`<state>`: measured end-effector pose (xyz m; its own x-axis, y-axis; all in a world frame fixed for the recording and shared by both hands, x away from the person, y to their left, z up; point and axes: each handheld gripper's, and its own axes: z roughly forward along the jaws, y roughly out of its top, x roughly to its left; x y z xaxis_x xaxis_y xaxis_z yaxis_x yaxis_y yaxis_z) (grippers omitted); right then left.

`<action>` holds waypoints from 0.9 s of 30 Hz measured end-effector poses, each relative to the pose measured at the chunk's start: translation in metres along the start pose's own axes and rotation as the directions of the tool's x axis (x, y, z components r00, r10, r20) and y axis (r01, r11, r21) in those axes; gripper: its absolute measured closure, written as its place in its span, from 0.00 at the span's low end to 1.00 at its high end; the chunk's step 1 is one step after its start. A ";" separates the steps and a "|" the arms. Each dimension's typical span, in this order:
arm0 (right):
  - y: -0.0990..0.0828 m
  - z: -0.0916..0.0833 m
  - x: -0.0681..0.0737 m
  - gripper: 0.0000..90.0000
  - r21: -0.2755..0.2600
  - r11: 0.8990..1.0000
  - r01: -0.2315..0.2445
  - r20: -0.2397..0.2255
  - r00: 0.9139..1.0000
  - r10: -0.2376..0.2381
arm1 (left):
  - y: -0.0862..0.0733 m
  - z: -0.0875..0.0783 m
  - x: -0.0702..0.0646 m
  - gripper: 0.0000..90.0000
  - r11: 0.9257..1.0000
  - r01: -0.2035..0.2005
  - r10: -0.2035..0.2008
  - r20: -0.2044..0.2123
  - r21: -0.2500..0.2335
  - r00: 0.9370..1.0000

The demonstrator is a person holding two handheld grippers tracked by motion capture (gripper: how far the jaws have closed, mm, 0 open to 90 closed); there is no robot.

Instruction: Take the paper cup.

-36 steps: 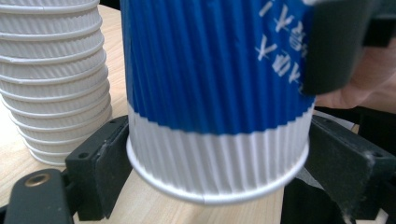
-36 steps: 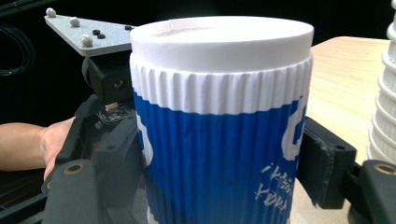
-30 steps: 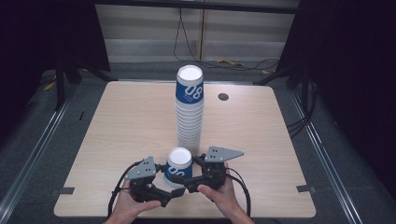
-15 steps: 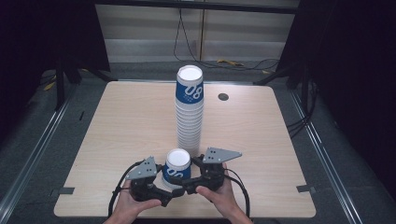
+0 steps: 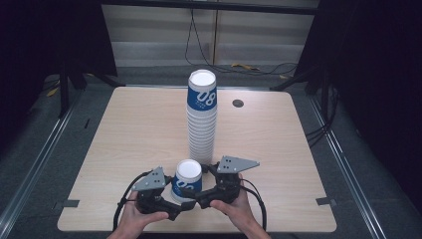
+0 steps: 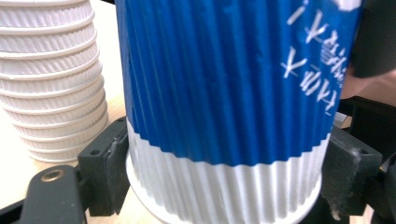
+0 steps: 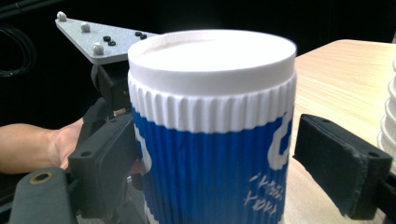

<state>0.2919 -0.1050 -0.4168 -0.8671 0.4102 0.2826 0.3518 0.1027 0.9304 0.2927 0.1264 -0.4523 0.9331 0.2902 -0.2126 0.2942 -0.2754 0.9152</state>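
A single blue-and-white paper cup [image 5: 187, 180] stands at the near edge of the counter [image 5: 124, 134], just in front of the tall stack of cups [image 5: 202, 119] from which it seems to have been taken. It looks upside down, its white base facing up, and both grippers flank it. The left gripper [image 5: 171, 196] pinches the cup low on its ribbed wall; in the left gripper view both pads press against it. The right gripper [image 5: 203, 185] has just been opening: in the right gripper view its jaws stand spread, one pad clear of the cup's side and the other close beside it, with the cup between them. By this reading the cup is separated from the stack and handed over to the left gripper. What remains appears to be placing it somewhere and working through the many cups left in the stack.
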 end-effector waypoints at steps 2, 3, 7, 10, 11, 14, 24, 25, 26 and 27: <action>0.000 -0.001 0.000 0.15 -0.002 1.000 -0.002 -0.001 1.000 0.002 | 0.000 0.000 0.001 0.20 1.000 -0.003 0.003 0.005 0.010 1.000; 0.001 -0.002 -0.001 0.15 -0.006 1.000 -0.003 0.000 1.000 0.003 | 0.001 -0.001 0.001 0.20 1.000 -0.001 0.001 0.010 0.013 1.000; 0.002 -0.004 -0.002 0.15 -0.014 1.000 -0.008 0.001 1.000 0.008 | 0.001 -0.002 0.002 0.20 1.000 0.002 -0.002 0.009 0.029 1.000; 0.002 -0.007 -0.004 0.15 -0.014 1.000 -0.012 -0.001 1.000 0.012 | 0.001 -0.004 0.003 0.20 0.999 0.004 -0.005 0.009 0.032 1.000; 0.002 -0.007 -0.004 0.15 -0.013 1.000 -0.011 -0.001 1.000 0.011 | 0.001 -0.005 0.004 0.20 0.999 0.003 -0.003 0.009 0.034 1.000; 0.002 -0.009 -0.004 0.15 -0.012 1.000 -0.010 -0.001 1.000 0.010 | 0.000 -0.007 0.006 0.20 0.999 0.003 -0.003 0.006 0.037 1.000; 0.002 -0.014 -0.006 0.15 0.002 1.000 -0.008 -0.009 1.000 0.008 | 0.003 -0.015 0.012 0.20 0.999 0.021 -0.021 -0.001 0.050 1.000; 0.002 -0.015 -0.006 0.15 0.006 1.000 -0.005 -0.009 1.000 0.005 | 0.003 -0.016 0.013 0.20 0.998 0.021 -0.021 -0.002 0.054 1.000; 0.002 -0.015 -0.006 0.15 0.006 1.000 -0.005 -0.009 1.000 0.005 | 0.003 -0.016 0.013 0.20 0.998 0.021 -0.021 -0.002 0.054 1.000; 0.002 -0.015 -0.007 0.15 0.010 1.000 -0.004 -0.008 1.000 0.004 | 0.004 -0.017 0.013 0.20 0.998 0.022 -0.021 -0.006 0.057 1.000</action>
<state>0.2931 -0.1215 -0.4130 -0.8685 0.4034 0.2879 0.3586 0.1104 0.9269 0.3025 0.1451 -0.4458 0.9253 0.3013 -0.2302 0.3257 -0.3208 0.8894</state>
